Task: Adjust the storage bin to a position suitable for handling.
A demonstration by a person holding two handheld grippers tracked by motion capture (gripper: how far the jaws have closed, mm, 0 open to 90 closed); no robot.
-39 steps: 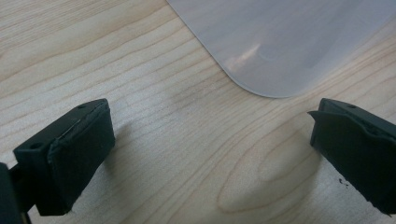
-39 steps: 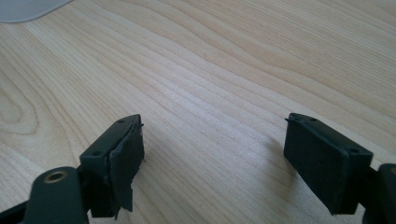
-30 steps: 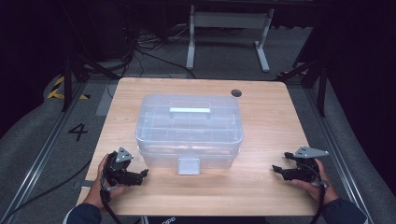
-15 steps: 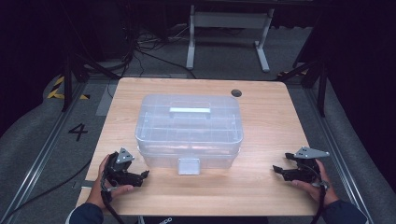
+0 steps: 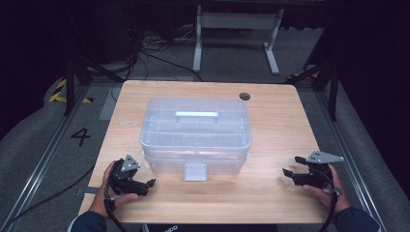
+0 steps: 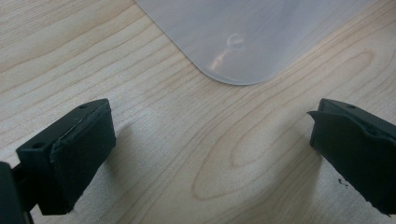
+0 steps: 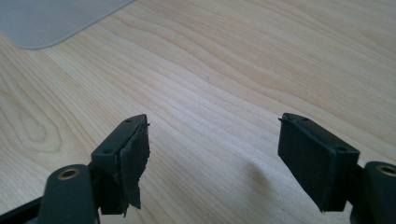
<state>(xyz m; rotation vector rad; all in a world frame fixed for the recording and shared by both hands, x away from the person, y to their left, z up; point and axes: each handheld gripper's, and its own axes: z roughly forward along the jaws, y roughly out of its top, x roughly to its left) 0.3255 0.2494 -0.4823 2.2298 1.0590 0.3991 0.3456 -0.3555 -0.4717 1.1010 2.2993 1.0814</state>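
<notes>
- The wooden surface (image 5: 270, 145) stands on a grey floor in a dark room, with a white metal frame (image 5: 237, 29) behind it
- A clear plastic storage box (image 5: 196, 133) with lid, handle (image 5: 196, 114) and front latch (image 5: 195, 171) sits in the middle of the surface
- The left claw (image 5: 145, 186) rests near the box's front left corner, its jaws wide apart, nothing between them
- The right claw (image 5: 288, 175) lies well apart from the box, at the front right; its jaws have just been closing a little, but they are apart over bare wood

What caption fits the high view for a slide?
Clear plastic storage box with latch centred on wooden table; left tongs and right tongs open, flanking it.
</notes>
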